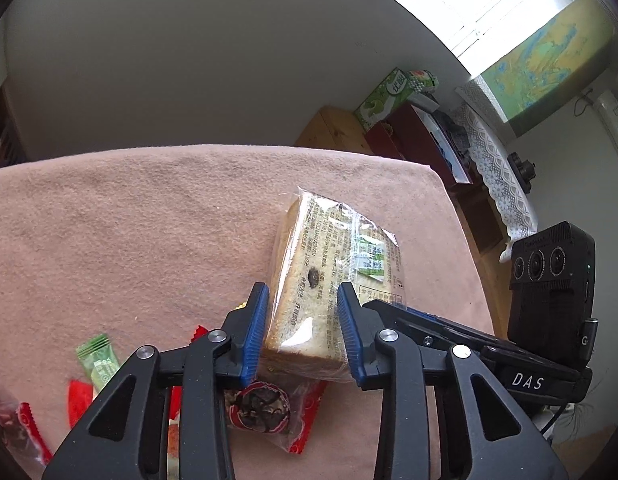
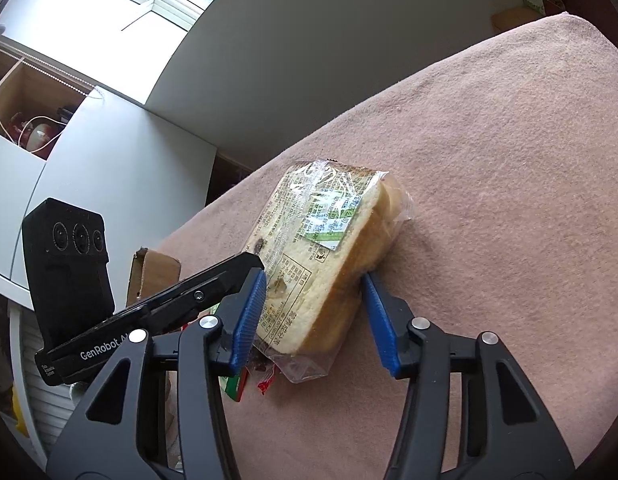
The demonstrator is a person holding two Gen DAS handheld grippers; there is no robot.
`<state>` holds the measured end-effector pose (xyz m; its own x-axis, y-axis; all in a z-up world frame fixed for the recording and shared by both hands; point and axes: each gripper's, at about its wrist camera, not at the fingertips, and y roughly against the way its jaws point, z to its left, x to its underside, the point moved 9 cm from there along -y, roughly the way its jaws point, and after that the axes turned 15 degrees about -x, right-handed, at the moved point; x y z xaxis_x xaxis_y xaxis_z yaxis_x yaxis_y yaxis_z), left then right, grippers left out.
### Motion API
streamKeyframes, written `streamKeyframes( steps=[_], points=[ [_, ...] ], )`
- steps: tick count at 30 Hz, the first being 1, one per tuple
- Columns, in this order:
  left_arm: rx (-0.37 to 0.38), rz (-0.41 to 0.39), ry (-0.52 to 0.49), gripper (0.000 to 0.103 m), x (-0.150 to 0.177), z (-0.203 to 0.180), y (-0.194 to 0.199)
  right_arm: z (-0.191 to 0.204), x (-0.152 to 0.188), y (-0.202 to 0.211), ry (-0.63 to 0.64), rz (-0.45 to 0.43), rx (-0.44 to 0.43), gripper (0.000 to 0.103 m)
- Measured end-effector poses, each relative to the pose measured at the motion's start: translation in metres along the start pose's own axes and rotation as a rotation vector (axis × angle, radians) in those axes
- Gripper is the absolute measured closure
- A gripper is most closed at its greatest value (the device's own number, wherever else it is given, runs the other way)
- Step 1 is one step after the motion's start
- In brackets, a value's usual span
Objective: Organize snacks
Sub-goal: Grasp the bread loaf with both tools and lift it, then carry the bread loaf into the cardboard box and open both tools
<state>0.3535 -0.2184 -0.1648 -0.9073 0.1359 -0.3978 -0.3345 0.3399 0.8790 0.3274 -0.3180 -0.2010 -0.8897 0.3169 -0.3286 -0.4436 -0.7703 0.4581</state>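
A clear-wrapped pack of sliced bread lies on the pink cloth, its printed label facing up. My left gripper straddles its near end, both blue pads against the bread's sides. My right gripper holds the same pack from the other side, its left pad on the wrapper and its right pad tip touching the crust. In the left wrist view, the right gripper's finger reaches in from the right. The near end of the pack rests on a round dark snack in a red-edged wrapper.
A green sachet and red wrappers lie at the near left of the cloth. A cardboard box sits past the table's edge. Beyond the far right corner stands a cabinet with a green carton.
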Motion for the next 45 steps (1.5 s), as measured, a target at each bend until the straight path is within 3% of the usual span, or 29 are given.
streamKeyframes(
  steps=[9, 20, 32, 45],
  points=[
    [0.013, -0.044, -0.021, 0.071, 0.006, -0.008, 0.026, 0.029, 0.004, 0.017, 0.050, -0.006, -0.007, 0.050],
    [-0.012, -0.132, 0.003, 0.071, 0.027, 0.020, 0.090, 0.104, 0.025, 0.001, 0.164, 0.033, -0.037, 0.050],
    [-0.068, -0.216, 0.112, 0.071, 0.057, 0.105, 0.157, 0.191, 0.072, -0.076, 0.271, 0.136, -0.109, 0.050],
    [-0.147, -0.238, 0.270, 0.071, 0.092, 0.220, 0.190, 0.253, 0.135, -0.176, 0.328, 0.293, -0.161, 0.050]
  ],
)
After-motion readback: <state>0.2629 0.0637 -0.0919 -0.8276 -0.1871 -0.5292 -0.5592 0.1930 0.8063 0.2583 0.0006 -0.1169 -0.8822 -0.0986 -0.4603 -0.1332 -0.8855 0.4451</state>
